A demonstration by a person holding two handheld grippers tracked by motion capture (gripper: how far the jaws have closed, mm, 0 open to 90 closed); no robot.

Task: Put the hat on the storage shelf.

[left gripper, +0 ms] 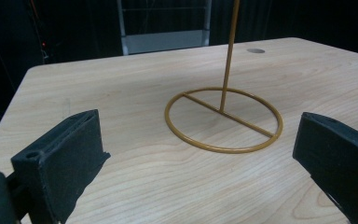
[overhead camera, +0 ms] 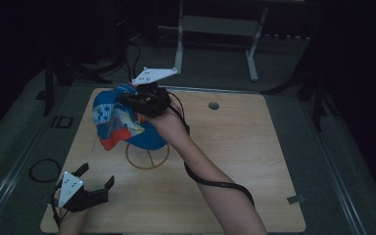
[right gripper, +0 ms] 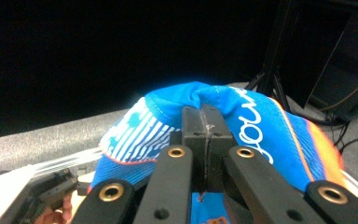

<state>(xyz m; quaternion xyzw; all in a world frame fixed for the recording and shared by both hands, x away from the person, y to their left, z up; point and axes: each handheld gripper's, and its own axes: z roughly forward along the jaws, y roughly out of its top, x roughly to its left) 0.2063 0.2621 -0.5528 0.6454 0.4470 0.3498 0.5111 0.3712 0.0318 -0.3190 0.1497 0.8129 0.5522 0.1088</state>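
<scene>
Dark room, wooden table (overhead camera: 235, 161). At centre-left of the high view, the right gripper (overhead camera: 144, 98) pinches the blue cap (overhead camera: 115, 120) above the gold stand (overhead camera: 148, 157); hanging seems unfinished. The left gripper (overhead camera: 85, 188), lower left, is spread and empty.

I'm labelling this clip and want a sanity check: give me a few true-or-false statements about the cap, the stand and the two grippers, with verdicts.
1. The right gripper is shut on the blue, white and orange patterned cap. True.
2. The left gripper grips the gold wire stand with a ring base. False: its jaws are open and apart from the stand, near the table's front left corner.
3. The cap lies flat on the light wooden table. False: it is held up above the stand's ring base.
4. The stand's thin upright rod rises from a crossbar across the ring. True.
5. A small round hole sits in the table's far side. True.
</scene>
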